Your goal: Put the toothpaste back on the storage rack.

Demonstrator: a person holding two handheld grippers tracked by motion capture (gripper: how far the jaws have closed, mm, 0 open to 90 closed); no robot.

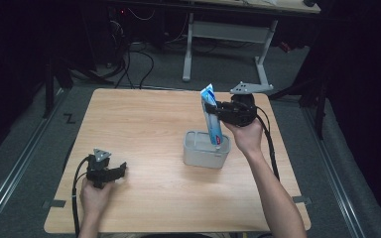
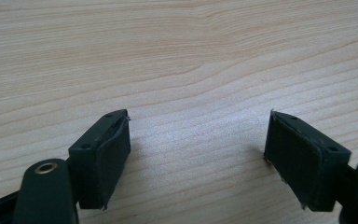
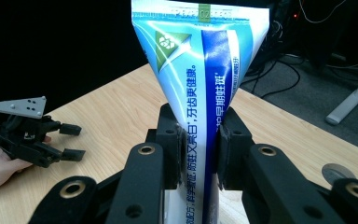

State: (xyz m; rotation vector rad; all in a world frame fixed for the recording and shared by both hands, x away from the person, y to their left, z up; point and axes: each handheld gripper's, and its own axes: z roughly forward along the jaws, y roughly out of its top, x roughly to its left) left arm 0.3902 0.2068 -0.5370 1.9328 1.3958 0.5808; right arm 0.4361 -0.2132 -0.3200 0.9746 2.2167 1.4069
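A blue and white toothpaste tube (image 1: 212, 115) stands nearly upright, crimped end up, with its lower end inside a grey rectangular holder (image 1: 206, 149) near the table's middle right. My right gripper (image 1: 217, 110) is shut on the tube's upper half; in the right gripper view the tube (image 3: 203, 88) is pinched between the two black jaws. My left gripper (image 1: 120, 171) rests low on the wood at the front left, open, with bare tabletop between its pads (image 2: 109, 156).
The wooden table (image 1: 144, 124) has open surface around the holder. Beyond its far edge stand a white-legged desk (image 1: 228, 34) and floor cables (image 1: 139, 64). Metal rails run along both sides of the floor.
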